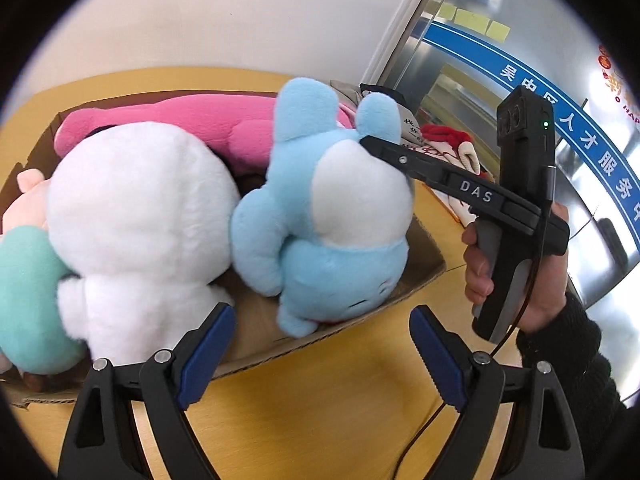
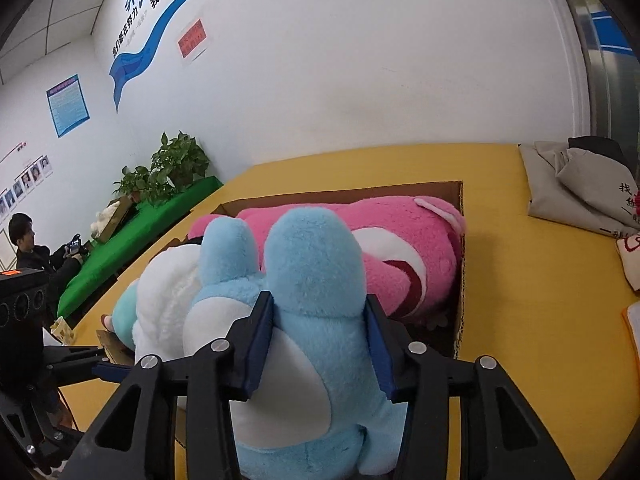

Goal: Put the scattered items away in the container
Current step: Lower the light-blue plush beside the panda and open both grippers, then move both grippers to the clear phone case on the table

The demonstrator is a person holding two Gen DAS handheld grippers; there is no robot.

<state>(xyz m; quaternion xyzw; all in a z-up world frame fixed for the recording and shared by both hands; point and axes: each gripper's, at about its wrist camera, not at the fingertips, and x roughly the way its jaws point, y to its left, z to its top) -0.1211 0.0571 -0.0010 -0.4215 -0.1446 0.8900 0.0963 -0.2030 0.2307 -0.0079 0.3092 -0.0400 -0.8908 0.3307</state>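
A light-blue plush toy (image 1: 320, 208) lies on the near right side of an open cardboard box (image 1: 424, 264). My right gripper (image 2: 319, 298) is shut on one of its rounded blue ears (image 2: 316, 256), with a pad pressed into each side. Beside it in the box are a white plush (image 1: 140, 208), a long pink plush (image 1: 180, 116) at the back and a teal one (image 1: 28, 300) at the left. My left gripper (image 1: 322, 314) stands open just in front of the box's near wall, nothing between its pads. A hand (image 1: 480, 264) holds the right gripper's handle.
The box sits on a yellow table (image 1: 320, 420). A grey cloth bag (image 2: 580, 188) and a red and white item (image 1: 444, 136) lie to its right. Further off stand a green-covered table with potted plants (image 2: 160, 216), a seated person (image 2: 24, 240) and a white wall.
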